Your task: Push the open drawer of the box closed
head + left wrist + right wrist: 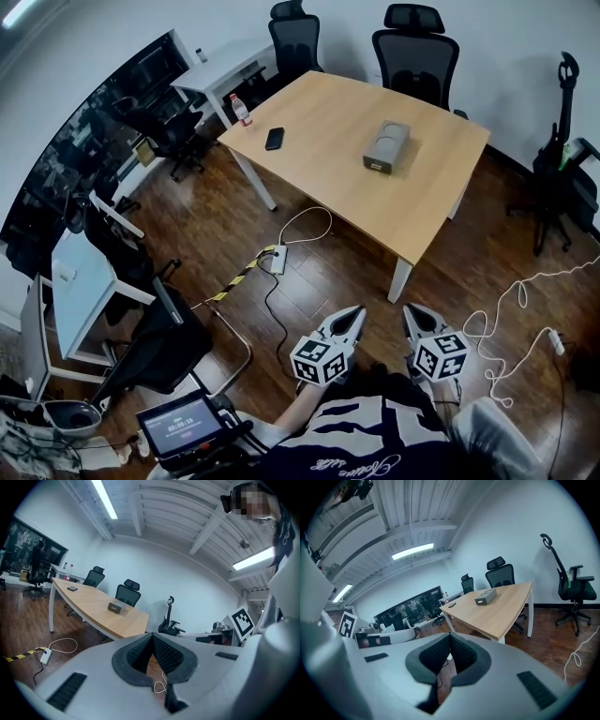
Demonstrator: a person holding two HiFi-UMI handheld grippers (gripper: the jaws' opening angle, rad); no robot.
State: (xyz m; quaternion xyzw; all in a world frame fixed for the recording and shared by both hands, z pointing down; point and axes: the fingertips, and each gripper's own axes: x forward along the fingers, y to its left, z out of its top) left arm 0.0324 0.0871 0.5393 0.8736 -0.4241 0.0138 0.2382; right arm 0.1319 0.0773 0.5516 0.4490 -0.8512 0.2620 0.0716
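I hold both grippers low over the floor, well short of the worktop's (412,202) near edge. The left gripper (354,319) has its jaws pressed together with nothing between them, and so does the right gripper (412,315).

The box (386,145) sits on the worktop, toward its right half and well in from the near edge. Its drawer (379,167) faces that near edge. From here it is too small for me to tell how far it stands out. A phone (274,139) and a bottle (241,110) lie toward the worktop's left end.

My main worry is that the box stands free on the worktop. I judge that a one-sided push on the drawer front could slide the whole box away instead of closing it, unless my other gripper braces its back. A narrow closed tip could also skid off the front. Cables (305,225) trail on the floor beside the worktop's legs and could snag my approach.
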